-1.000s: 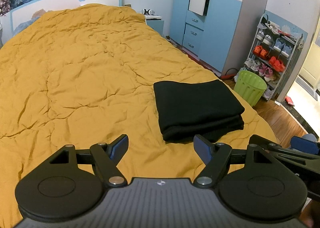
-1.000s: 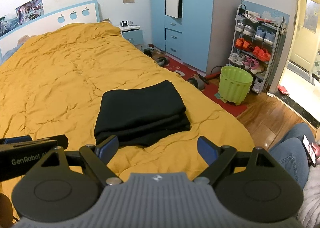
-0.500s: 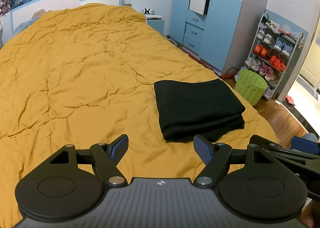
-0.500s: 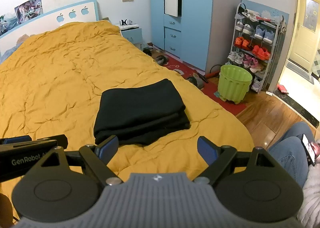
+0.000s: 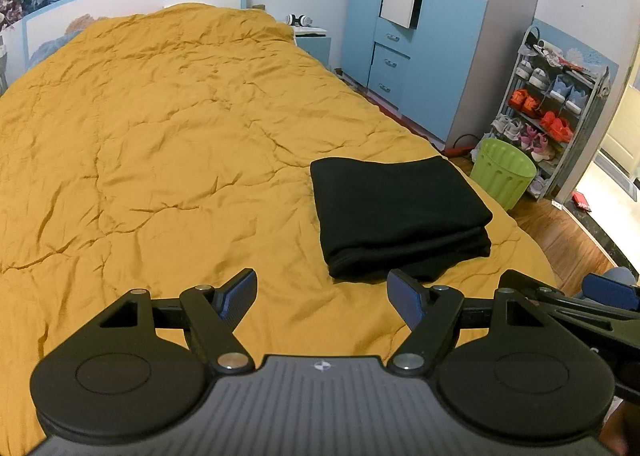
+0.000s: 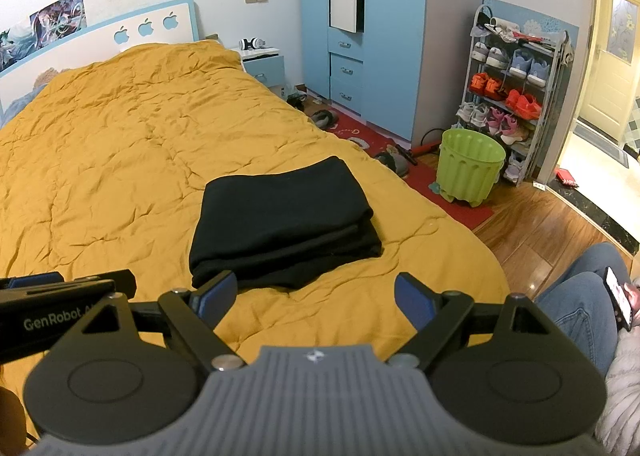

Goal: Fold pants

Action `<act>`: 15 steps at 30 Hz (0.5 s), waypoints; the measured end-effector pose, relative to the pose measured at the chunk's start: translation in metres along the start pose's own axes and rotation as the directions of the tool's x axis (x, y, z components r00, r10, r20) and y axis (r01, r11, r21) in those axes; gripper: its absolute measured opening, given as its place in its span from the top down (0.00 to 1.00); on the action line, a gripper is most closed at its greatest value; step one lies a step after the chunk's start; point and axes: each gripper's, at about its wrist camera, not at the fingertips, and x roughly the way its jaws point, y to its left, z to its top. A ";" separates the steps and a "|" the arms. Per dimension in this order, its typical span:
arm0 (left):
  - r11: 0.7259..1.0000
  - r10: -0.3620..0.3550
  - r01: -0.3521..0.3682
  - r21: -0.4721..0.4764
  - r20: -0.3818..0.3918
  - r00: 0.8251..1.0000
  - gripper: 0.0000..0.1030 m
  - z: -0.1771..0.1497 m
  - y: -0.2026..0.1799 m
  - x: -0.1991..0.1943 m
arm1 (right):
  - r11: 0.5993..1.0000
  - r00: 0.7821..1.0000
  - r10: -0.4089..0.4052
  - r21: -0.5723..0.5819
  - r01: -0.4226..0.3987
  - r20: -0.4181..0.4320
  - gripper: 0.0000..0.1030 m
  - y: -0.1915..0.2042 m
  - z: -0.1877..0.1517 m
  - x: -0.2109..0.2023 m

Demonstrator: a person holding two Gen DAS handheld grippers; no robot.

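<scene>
Pants (image 5: 396,211) (image 6: 280,219) are lying folded in a black stack on the quilt (image 5: 160,143) (image 6: 100,159), near the bed's foot-end right edge, nothing on top, nothing touching them. In the left view they're sitting at 1 o'clock from the left gripper (image 5: 322,292); in the right view at 11 o'clock from the right gripper (image 6: 316,296).

Both grippers are hovering short of the stack, jaws spread wide, nothing between the pads. Path from either one to the pants is only wrinkled quilt.

Around: bin (image 5: 504,175) (image 6: 468,167) is standing on the floor at 3 o'clock of the pants, off the bed. Shoe rack (image 5: 556,103) (image 6: 516,95) is behind it, wardrobe (image 5: 432,35) (image 6: 380,35) at 1 o'clock, nightstand (image 6: 264,63) by the headboard (image 6: 120,35). Red mat (image 6: 400,159) with slippers is running along the bedside.

Cut off / unclear: a seated person's jeans leg (image 6: 576,304) and a phone (image 6: 620,296) are showing at the right view's 4 o'clock edge, rest out of frame. Each gripper is clipping the other view's edge: right one at the left view's 4 o'clock, left one at the right view's 9 o'clock. Number of layers in the stack is hard to make out, black on black.
</scene>
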 end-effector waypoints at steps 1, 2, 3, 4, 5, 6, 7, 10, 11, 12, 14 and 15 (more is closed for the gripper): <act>1.000 0.000 0.000 0.001 0.000 1.000 0.16 0.000 0.000 0.000 | 1.000 1.000 0.000 0.000 0.000 0.000 0.20 0.000 0.000 0.000; 1.000 0.001 -0.001 0.001 0.000 1.000 0.16 0.000 0.000 0.000 | 1.000 1.000 0.001 0.000 -0.001 0.000 0.20 0.000 0.000 0.000; 1.000 0.001 -0.001 0.000 0.000 1.000 0.16 0.000 0.000 0.000 | 1.000 1.000 0.001 0.001 -0.001 0.000 0.20 0.000 0.000 0.000; 1.000 0.001 -0.001 0.000 0.000 1.000 0.16 0.000 0.000 0.000 | 1.000 1.000 0.001 0.001 -0.001 0.000 0.20 0.000 0.000 0.000; 1.000 0.001 -0.001 0.000 0.000 1.000 0.16 0.000 0.000 0.000 | 1.000 1.000 0.001 0.001 -0.001 0.000 0.20 0.000 0.000 0.000; 1.000 0.001 -0.001 0.000 0.000 1.000 0.16 0.000 0.000 0.000 | 1.000 1.000 0.000 0.001 0.000 0.001 0.20 0.000 0.000 -0.001; 1.000 0.000 0.000 0.000 -0.001 1.000 0.16 0.000 0.000 0.000 | 1.000 1.000 0.000 0.000 0.000 0.000 0.20 0.000 0.000 0.000; 1.000 0.001 -0.001 0.001 -0.001 1.000 0.16 0.000 0.000 -0.001 | 1.000 1.000 0.001 0.000 -0.001 0.000 0.20 0.000 0.001 0.000; 1.000 0.001 -0.001 0.002 -0.001 1.000 0.16 0.000 0.001 -0.001 | 1.000 1.000 0.001 0.001 -0.001 -0.001 0.20 0.000 0.001 0.000; 1.000 0.002 -0.002 0.002 -0.001 1.000 0.16 0.000 0.001 -0.001 | 1.000 1.000 0.002 0.001 -0.002 -0.001 0.20 0.000 0.000 0.000; 1.000 0.002 -0.002 0.001 -0.001 1.000 0.16 0.000 0.002 -0.001 | 1.000 1.000 0.001 0.001 -0.001 -0.001 0.20 0.000 0.000 0.000; 1.000 0.001 -0.001 0.001 -0.001 1.000 0.16 0.000 0.002 -0.001 | 1.000 1.000 0.001 0.001 -0.001 0.000 0.20 0.000 0.000 0.000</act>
